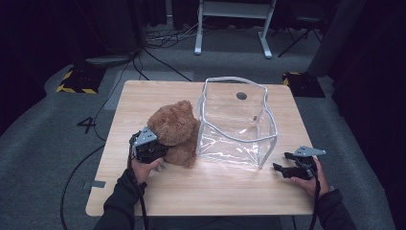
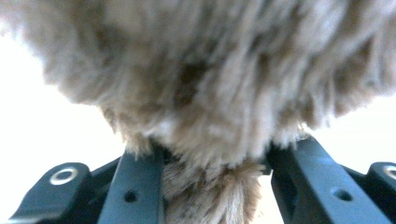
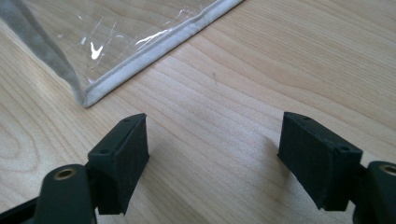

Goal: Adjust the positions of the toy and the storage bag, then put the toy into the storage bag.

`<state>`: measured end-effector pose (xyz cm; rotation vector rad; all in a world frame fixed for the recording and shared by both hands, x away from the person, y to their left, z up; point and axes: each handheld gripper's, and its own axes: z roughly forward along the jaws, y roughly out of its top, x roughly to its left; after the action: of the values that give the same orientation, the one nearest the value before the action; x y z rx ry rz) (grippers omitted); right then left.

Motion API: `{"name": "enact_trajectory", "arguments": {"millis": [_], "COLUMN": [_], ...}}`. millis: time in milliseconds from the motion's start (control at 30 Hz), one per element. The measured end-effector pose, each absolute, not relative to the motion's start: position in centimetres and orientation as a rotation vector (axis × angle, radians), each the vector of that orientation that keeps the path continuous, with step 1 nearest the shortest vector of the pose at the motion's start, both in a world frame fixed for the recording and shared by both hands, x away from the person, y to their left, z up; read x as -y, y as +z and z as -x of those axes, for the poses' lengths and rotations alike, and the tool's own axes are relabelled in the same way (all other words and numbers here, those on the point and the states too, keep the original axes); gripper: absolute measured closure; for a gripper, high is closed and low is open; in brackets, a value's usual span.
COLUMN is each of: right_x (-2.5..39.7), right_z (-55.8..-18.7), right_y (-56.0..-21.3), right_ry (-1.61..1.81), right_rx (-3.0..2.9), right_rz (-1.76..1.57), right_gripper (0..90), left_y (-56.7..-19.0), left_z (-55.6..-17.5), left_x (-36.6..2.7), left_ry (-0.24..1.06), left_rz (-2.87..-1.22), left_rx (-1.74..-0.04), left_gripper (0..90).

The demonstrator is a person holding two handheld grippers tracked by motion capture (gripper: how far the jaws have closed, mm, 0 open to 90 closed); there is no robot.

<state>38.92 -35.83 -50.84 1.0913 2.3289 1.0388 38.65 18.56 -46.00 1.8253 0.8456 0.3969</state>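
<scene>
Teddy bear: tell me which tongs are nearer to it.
Left. The left tongs are pressed into the teddy bear, its fur between the jaws. The right tongs sit open on the far side of the clear bag, apart from it.

i see the teddy bear (image 1: 173, 132) as shaggy brown plush, long soft fibres. the bag (image 1: 235, 125) is clear glossy plastic (it throws glints) with a matt grey cloth edging. my table (image 1: 201, 187) is pale wood, smooth, visibly grained. the right gripper (image 3: 212, 154) looks like matt black plastic.
</scene>
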Motion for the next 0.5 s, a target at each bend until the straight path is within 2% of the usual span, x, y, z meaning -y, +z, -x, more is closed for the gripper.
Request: {"name": "enact_trajectory", "arguments": {"millis": [267, 500], "right_x": [35.9, 36.0], "right_z": [-38.9, -38.8], "right_y": [-50.8, -50.8], "right_ry": [1.040, 1.046], "right_rx": [-2.328, -2.329], "right_rz": [-1.095, -1.095], "right_gripper": [24.8, 25.2], "left_y": [-45.2, -43.4], "left_z": [-39.2, -39.7], "left_x": [-18.8, -19.5], "left_ry": [0.403, 0.465], "left_rz": [-1.782, -1.700], "left_rx": [-0.840, -0.860], "left_gripper": [68.1, 68.2]}}
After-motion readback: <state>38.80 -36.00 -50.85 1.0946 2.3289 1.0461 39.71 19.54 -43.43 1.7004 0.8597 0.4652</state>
